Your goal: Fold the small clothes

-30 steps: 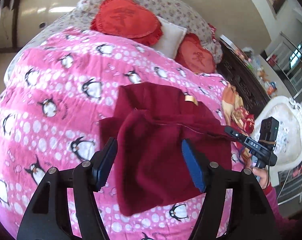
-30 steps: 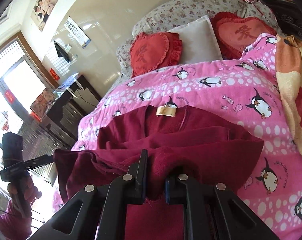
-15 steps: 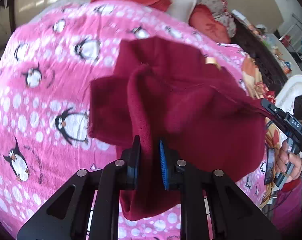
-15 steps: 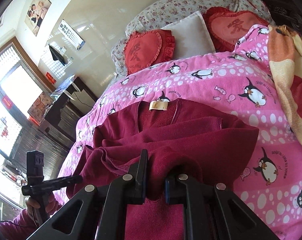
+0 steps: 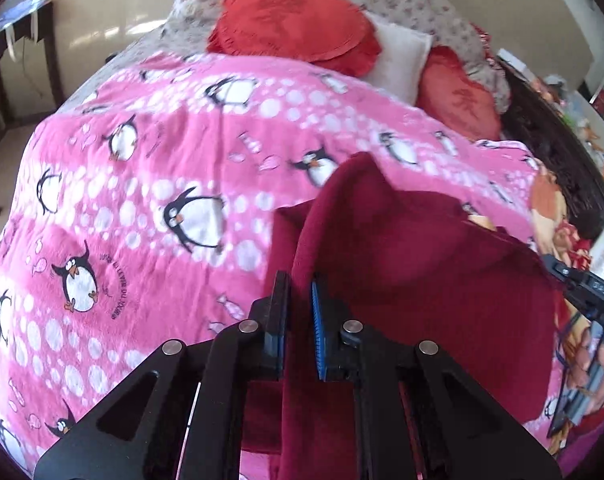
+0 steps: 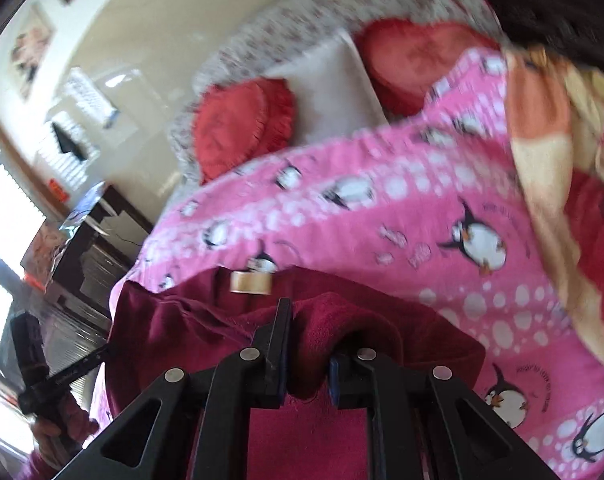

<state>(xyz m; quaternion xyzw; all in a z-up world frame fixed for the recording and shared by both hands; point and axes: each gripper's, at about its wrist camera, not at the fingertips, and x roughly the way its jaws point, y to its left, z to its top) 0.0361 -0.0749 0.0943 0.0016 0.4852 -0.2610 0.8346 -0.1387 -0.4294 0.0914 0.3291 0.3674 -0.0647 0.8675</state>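
A: The dark red garment (image 5: pixel 422 264) was seen lying on the pink penguin blanket (image 5: pixel 149 208), toward its right side in the left wrist view. How was it held on the left?

B: A raised fold at its left edge was pinched by the left gripper (image 5: pixel 300 312), whose jaws were closed on the fabric with only the cloth between them.

A: And what was noted further right?

B: The cloth was spread toward the right gripper (image 6: pixel 306 344), where a bunched edge was clamped between jaws drawn nearly together. A tan neck label (image 6: pixel 250 282) was seen just beyond those fingers, on the garment's far edge.

A: What was recorded behind the garment?

B: Two red heart cushions (image 6: pixel 237 132) and a white pillow (image 6: pixel 334 92) between them were seen at the head of the bed. An orange patterned blanket (image 6: pixel 542 152) was seen at the right.
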